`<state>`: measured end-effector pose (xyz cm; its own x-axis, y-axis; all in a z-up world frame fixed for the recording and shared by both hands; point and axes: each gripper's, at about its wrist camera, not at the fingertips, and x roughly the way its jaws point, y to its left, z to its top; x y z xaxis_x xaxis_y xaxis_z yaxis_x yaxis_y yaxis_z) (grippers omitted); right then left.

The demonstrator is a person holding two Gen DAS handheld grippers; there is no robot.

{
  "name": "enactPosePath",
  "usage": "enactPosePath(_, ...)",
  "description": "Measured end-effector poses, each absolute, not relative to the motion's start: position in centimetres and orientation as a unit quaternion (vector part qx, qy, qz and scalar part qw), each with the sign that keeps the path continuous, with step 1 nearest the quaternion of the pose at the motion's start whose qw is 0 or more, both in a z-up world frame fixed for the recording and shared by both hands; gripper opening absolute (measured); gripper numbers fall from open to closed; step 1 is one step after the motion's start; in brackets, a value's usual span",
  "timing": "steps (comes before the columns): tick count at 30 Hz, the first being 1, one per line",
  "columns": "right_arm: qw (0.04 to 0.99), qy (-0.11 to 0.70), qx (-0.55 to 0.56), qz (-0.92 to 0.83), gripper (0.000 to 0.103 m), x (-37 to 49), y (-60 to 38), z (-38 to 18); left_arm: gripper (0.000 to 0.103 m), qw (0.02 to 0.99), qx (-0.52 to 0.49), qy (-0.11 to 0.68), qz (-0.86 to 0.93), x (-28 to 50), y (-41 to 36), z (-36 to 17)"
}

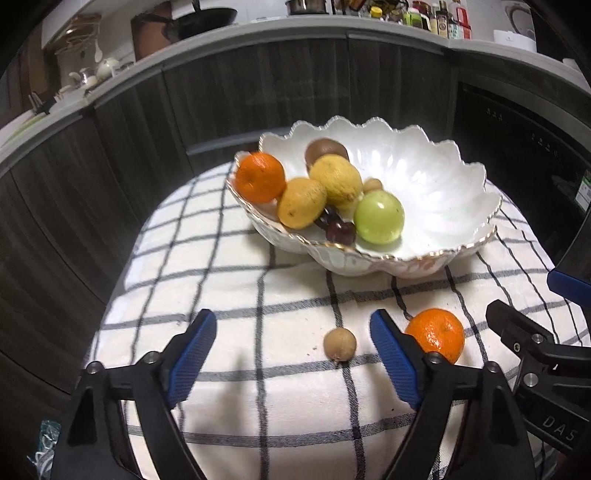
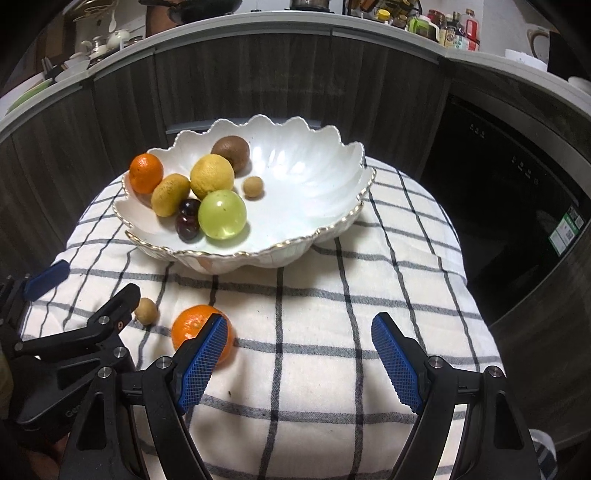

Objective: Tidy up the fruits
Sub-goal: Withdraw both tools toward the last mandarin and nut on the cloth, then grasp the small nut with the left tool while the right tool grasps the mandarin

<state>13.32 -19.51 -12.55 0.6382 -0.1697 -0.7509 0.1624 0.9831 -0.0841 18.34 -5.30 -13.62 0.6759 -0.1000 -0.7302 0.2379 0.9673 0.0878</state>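
behind bench you see dark wood-grain cabinets [image 2: 258,74] under curved grey countertop [image 1: 295,26]. bottles and jars [image 1: 443,20] crowd its right end, white crockery [image 2: 99,40] its left. black appliance [image 2: 509,206] sits right.

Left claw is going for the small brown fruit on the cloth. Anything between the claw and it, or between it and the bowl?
Nothing visible. The small brown fruit lies on the checked cloth just ahead of the open left claw. The loose orange sits off to its right, and bare cloth runs from the fruit to the bowl.
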Motion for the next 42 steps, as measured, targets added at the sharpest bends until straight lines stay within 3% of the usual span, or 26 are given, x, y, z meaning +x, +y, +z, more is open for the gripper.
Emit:
enactPosePath(3,0.904,0.415,-0.005,-0.098,0.081,13.3,-19.8,-12.8,0.067,0.906,0.082,0.404,-0.097,18.8,-5.6,-14.4)
enactPosePath(8,0.903,0.416,0.001,-0.103,0.081,13.5,-20.1,-13.1,0.058,0.900,0.092,0.413,-0.107,19.0,-6.3,-15.3)
enactPosePath(11,0.902,0.419,0.001,-0.102,0.081,13.6,-20.1,-13.3,0.044,0.895,0.093,0.420,-0.118,19.3,-6.6,-15.7)
enactPosePath(17,0.902,0.419,0.002,-0.103,0.081,13.7,-20.2,-13.4,0.043,0.889,0.104,0.430,-0.123,19.7,-7.4,-16.5)
enactPosePath(22,0.902,0.419,0.007,-0.107,0.081,13.7,-20.7,-13.3,0.030,0.886,0.103,0.432,-0.132,19.5,-7.7,-16.7)
enactPosePath(23,0.902,0.419,0.007,-0.107,0.081,13.7,-20.7,-13.3,0.023,0.886,0.103,0.432,-0.134,19.5,-7.7,-16.7)
enactPosePath(42,0.909,0.414,0.005,-0.043,0.081,14.0,-17.2,-12.3,0.023,0.901,0.093,0.414,-0.085,18.0,-3.3,-13.5)
